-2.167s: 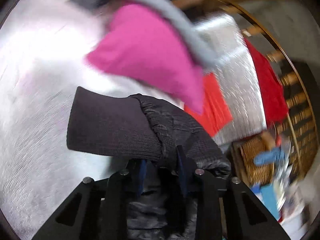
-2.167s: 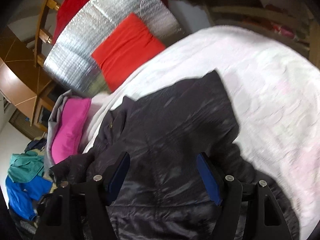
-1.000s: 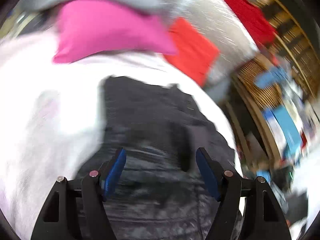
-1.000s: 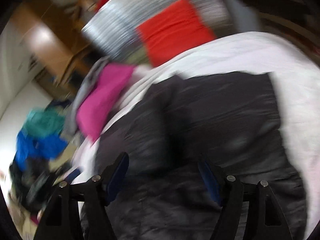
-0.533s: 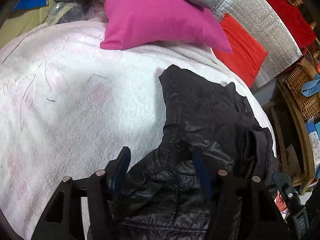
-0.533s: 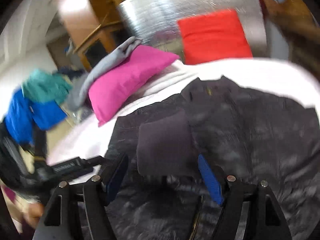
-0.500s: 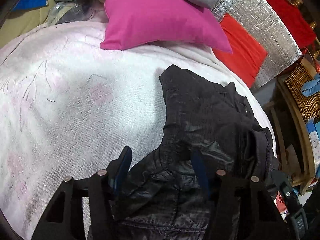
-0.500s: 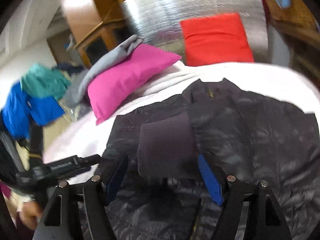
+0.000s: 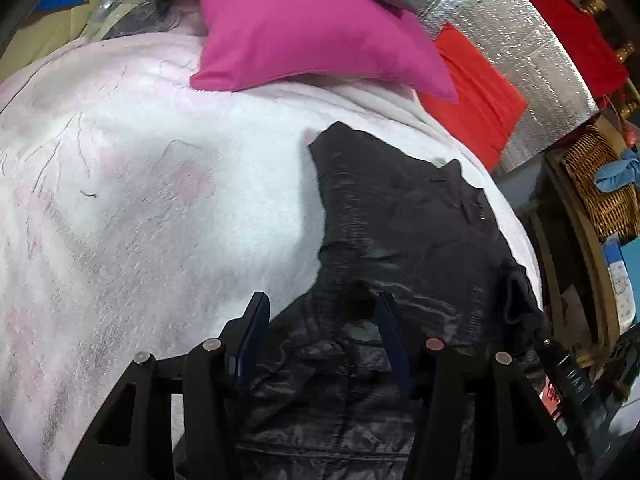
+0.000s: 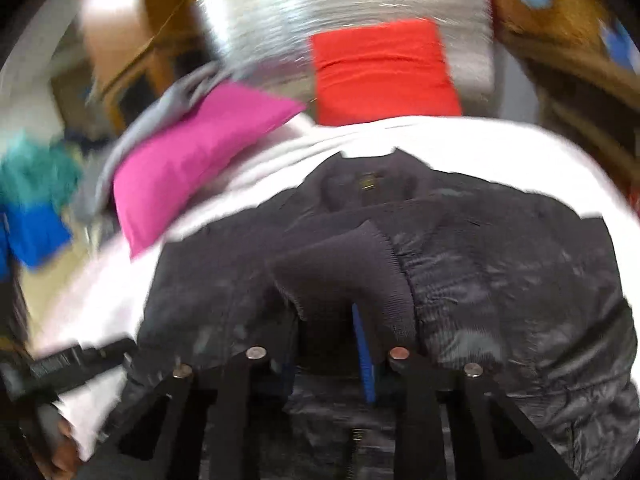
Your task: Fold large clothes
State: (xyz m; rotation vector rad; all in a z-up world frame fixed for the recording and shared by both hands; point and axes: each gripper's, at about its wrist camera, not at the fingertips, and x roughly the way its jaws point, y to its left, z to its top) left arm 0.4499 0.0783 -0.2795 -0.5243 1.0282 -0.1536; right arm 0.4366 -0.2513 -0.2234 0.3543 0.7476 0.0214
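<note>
Your right gripper (image 10: 328, 344), wide open half a second ago, now has its jaws narrowed around the ribbed cuff (image 10: 340, 268) of the black jacket (image 10: 500, 280), which lies spread on the white bed (image 9: 140, 200). Your left gripper (image 9: 320, 328) still stands with jaws wide over the jacket's near edge, gripping nothing. That sleeve looks ready to be folded inward.

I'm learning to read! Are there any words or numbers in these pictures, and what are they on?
No words or numbers can be read.
Small gold tag inside the collar of the black jacket: too blurred to read.
Blue and white box by the wicker basket: print too small to read.
</note>
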